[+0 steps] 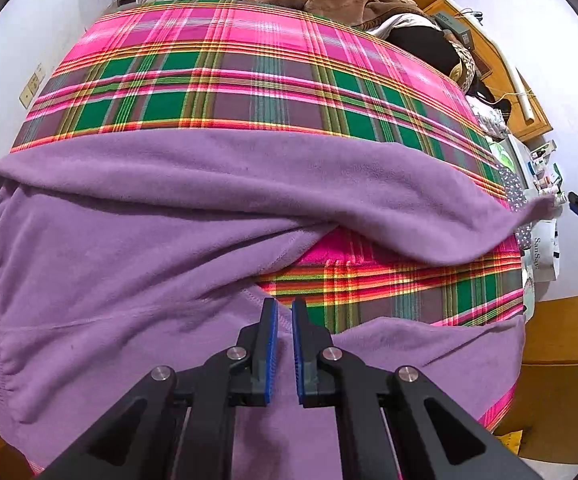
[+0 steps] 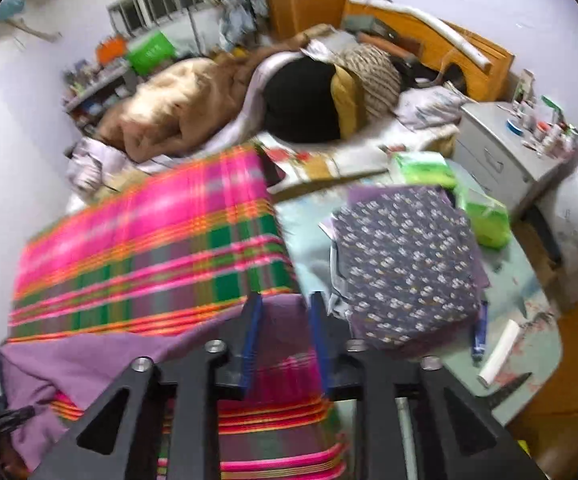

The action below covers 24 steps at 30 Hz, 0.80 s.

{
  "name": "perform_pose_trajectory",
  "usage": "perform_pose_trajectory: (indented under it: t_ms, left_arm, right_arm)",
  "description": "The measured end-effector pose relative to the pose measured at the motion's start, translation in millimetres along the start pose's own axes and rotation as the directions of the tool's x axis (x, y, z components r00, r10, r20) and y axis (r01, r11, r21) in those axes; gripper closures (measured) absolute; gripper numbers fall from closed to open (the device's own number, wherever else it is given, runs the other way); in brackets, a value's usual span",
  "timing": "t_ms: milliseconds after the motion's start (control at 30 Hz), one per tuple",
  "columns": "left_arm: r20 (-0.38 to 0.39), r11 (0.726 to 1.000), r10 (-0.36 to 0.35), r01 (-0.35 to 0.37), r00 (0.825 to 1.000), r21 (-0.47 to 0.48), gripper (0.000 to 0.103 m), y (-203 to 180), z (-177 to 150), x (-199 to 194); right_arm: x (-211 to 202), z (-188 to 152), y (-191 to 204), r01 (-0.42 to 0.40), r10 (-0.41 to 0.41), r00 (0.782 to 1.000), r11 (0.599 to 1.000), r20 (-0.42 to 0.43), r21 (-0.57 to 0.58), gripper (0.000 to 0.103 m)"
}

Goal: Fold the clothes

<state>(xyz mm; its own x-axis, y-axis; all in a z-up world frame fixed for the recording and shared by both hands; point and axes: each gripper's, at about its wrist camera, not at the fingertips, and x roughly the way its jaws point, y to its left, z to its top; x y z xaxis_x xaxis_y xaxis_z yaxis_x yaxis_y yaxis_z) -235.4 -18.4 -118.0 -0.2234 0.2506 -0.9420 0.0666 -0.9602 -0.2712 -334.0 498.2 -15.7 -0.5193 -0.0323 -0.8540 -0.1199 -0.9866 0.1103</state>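
A: Where does the soft purple fleece garment (image 1: 137, 248) lie relative to the left tongs (image 1: 284, 306)?

B: It spreads under them and out toward nine o'clock on the pink-and-green plaid woven cloth (image 1: 225, 80) covering the bed. The left tongs stand narrow, a slim gap between the blue ribbed pads, nothing pinched.

A: And the right tongs (image 2: 285, 300)?

B: Parted about halfway, empty, above the garment's edge. In the left wrist view they sit at three o'clock, just beside a drawn-out sleeve tip (image 1: 537, 206).

A: Textures?

B: The fleece is matte, with a ribbed hem at nine o'clock and a stitched seam. A folded dark floral cloth (image 2: 405, 264) lies at two o'clock of the right tongs.
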Motion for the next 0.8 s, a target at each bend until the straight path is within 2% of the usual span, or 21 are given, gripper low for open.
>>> perform_pose_trajectory:
  t_ms: [133,200,267,333,367,400,467,500,567,633,733,800]
  left_arm:
    - [0.006,1.0,0.001,-0.001,1.0,-0.007,0.096,-2.1,6.4,1.0]
    - [0.004,1.0,0.002,-0.002,1.0,-0.017,0.096,-1.5,10.2,2.8]
    - [0.0,1.0,0.005,-0.005,1.0,-0.026,0.096,-0.5,13.5,5.2]
    - [-0.002,1.0,0.007,-0.007,1.0,-0.029,0.096,0.1,14.6,6.6]
    - [-0.004,1.0,0.008,-0.008,1.0,-0.028,0.096,0.4,14.1,6.9]
    - [-0.006,1.0,0.009,-0.009,1.0,-0.027,0.096,0.3,13.4,7.7]
    - [-0.012,0.999,0.01,-0.01,1.0,-0.031,0.096,0.9,10.9,8.8]
    - [-0.016,0.999,0.01,-0.011,1.0,-0.033,0.096,1.3,9.4,9.2]
    - [-0.016,0.999,0.01,-0.011,1.0,-0.04,0.096,2.5,5.5,8.4]
    - [-0.013,0.999,0.011,-0.012,1.0,-0.051,0.096,5.4,0.7,6.0]
    - [-0.005,0.997,0.016,-0.016,1.0,-0.08,0.096,13.2,-7.2,1.3]
    - [-0.002,0.994,0.022,-0.022,1.0,-0.106,0.096,20.1,-13.8,-0.7]
  right_arm:
    - [8.7,-22.0,20.9,-0.076,0.076,0.997,0.997,-0.017,-0.018,0.068]
    - [16.1,-42.8,40.5,-0.131,0.128,0.99,0.991,-0.062,-0.037,0.068]
    - [23.4,-62.5,69.3,-0.201,0.187,0.976,0.972,-0.113,-0.124,0.068]
    - [29.0,-81.3,106.7,-0.256,0.217,0.963,0.921,-0.159,-0.295,0.068]
    - [31.1,-90.2,126.6,-0.282,0.227,0.957,0.873,-0.181,-0.398,0.068]
    - [31.7,-99.6,147.0,-0.312,0.241,0.949,0.805,-0.202,-0.504,0.068]
    - [33.6,-117.7,179.6,-0.342,0.256,0.939,0.646,-0.229,-0.683,0.068]
    - [34.9,-125.9,193.5,-0.348,0.257,0.936,0.561,-0.241,-0.752,0.068]
    - [41.4,-137.9,212.7,-0.369,0.251,0.925,0.423,-0.285,-0.828,0.068]
    - [50.6,-143.1,225.1,-0.39,0.237,0.916,0.322,-0.325,-0.863,0.068]
    - [62.3,-145.4,235.0,-0.401,0.222,0.908,0.218,-0.355,-0.89,0.068]
    - [69.1,-145.9,241.0,-0.401,0.209,0.907,0.163,-0.366,-0.901,0.068]
